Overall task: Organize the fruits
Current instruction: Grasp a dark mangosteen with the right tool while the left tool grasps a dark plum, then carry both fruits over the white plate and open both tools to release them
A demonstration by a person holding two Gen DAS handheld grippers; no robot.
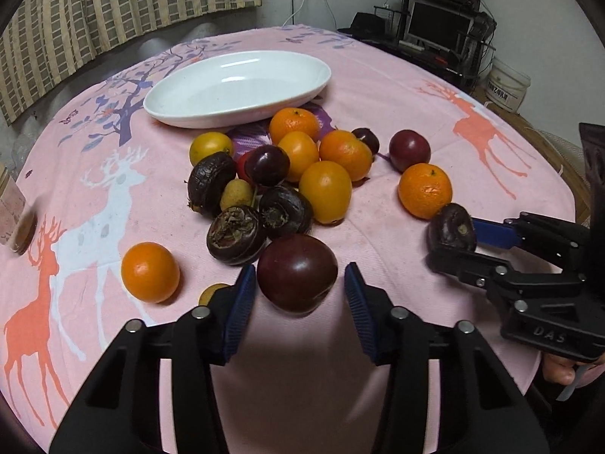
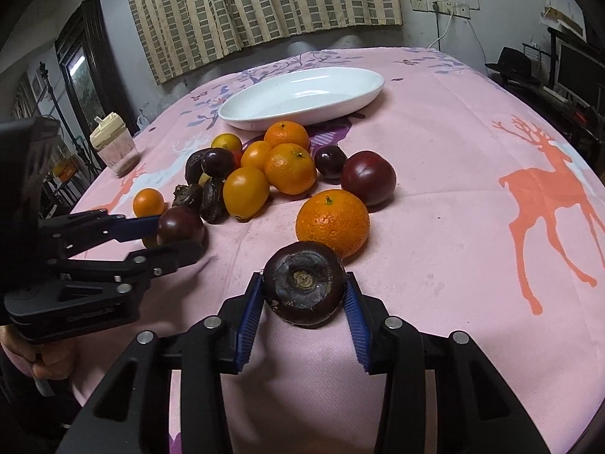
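Observation:
A dark red plum (image 1: 297, 272) rests on the pink cloth between the jaws of my left gripper (image 1: 300, 283). The left pad touches it and a thin gap shows at the right pad, so this gripper is open. The right wrist view shows the same gripper (image 2: 179, 234) around the plum (image 2: 180, 225). My right gripper (image 2: 304, 299) is shut on a dark brown water chestnut (image 2: 304, 287), also seen to the right as the water chestnut (image 1: 452, 227). An empty white oval plate (image 1: 238, 87) sits beyond a pile of oranges, plums and chestnuts (image 1: 287, 174).
A lone orange (image 1: 425, 189) and a plum (image 1: 409, 150) lie right of the pile, and another orange (image 1: 150, 272) lies left. A lidded jar (image 2: 113, 143) stands near the table's left edge. A desk with a monitor (image 1: 438, 24) is behind the table.

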